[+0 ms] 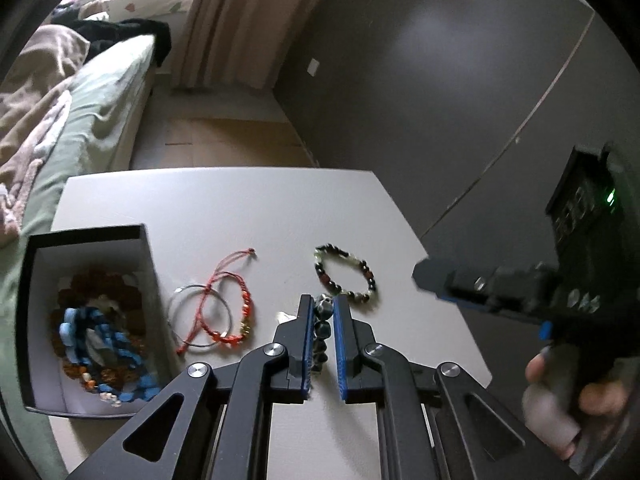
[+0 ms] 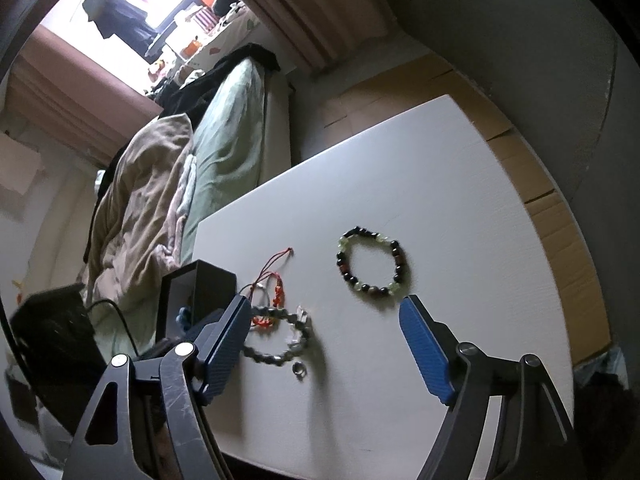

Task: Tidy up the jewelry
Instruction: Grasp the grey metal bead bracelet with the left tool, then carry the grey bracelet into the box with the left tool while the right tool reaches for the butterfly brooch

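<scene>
My left gripper (image 1: pixel 323 304) is shut on a grey-green bead bracelet (image 1: pixel 322 330), held between its blue pads just above the white table (image 1: pixel 248 208). That bracelet also shows in the right wrist view (image 2: pixel 280 336). A black and pale-green bead bracelet (image 1: pixel 347 276) lies on the table ahead; it also shows in the right wrist view (image 2: pixel 370 260). A red cord bracelet (image 1: pixel 230 312) lies across a thin silver bangle (image 1: pixel 199 316). A black box (image 1: pixel 86 320) at the left holds several bracelets. My right gripper (image 2: pixel 324 304) is open and empty, near the dark bracelet.
A small silver ring (image 2: pixel 299 369) lies on the table near the grey-green bracelet. A bed with green sheet (image 1: pixel 80 120) runs along the table's left side. A dark wall (image 1: pixel 440 80) stands beyond the table's right edge. Cardboard (image 2: pixel 560 232) covers the floor there.
</scene>
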The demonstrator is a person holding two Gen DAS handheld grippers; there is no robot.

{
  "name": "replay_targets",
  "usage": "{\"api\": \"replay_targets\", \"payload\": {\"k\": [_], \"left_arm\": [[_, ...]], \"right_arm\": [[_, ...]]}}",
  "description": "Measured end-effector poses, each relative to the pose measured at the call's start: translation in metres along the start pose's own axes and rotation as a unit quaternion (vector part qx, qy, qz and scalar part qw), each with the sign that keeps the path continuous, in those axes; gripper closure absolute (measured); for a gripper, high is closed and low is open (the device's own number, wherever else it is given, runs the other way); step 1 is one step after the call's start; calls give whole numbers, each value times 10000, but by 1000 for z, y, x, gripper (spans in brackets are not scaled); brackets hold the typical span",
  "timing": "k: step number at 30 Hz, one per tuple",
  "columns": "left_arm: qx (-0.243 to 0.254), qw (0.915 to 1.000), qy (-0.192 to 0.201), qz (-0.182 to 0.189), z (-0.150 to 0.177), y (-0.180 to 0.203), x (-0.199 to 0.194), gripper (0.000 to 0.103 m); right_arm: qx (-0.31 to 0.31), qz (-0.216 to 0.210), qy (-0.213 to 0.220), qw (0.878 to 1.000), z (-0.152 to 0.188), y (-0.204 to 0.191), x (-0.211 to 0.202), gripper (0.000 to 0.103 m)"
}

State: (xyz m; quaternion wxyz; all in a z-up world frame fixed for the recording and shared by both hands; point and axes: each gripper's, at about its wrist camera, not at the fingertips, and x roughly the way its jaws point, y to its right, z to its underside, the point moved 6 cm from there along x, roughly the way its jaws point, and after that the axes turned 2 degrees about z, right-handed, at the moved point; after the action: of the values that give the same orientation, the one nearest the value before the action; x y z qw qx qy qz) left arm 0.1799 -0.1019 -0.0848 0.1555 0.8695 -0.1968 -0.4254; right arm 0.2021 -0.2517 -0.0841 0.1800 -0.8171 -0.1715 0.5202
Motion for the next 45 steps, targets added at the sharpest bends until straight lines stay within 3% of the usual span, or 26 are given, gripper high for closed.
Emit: {"api": "replay_targets", "payload": {"k": [14,24,36,37,38,45], "left_arm": [[-419,9977,541,-23,-21,-35,-53,93],[-562,9948,844,-16,-23,-54,-89,93],[-840,9912,1001,-198,-19,-82,-115,93],[-847,9914,980,-210,-18,-84,-115,93],[-848,9915,961,-233,-18,-85,-114,93],[-855,9926,835,-203,-15,-87,-107,93]], "right_arm": [[-306,32,-693,9971,25,-33,56,40],[-1006,662,-936,9883,37,-50,86,40],[-1835,1225,-920,9710,47,-62,100,40],[-1893,1264,-911,9695,48,-63,100,46],[-1985,1360,-894,9665,48,-64,100,59],[-1893,1219,-833,9708,45,-63,91,60]]}}
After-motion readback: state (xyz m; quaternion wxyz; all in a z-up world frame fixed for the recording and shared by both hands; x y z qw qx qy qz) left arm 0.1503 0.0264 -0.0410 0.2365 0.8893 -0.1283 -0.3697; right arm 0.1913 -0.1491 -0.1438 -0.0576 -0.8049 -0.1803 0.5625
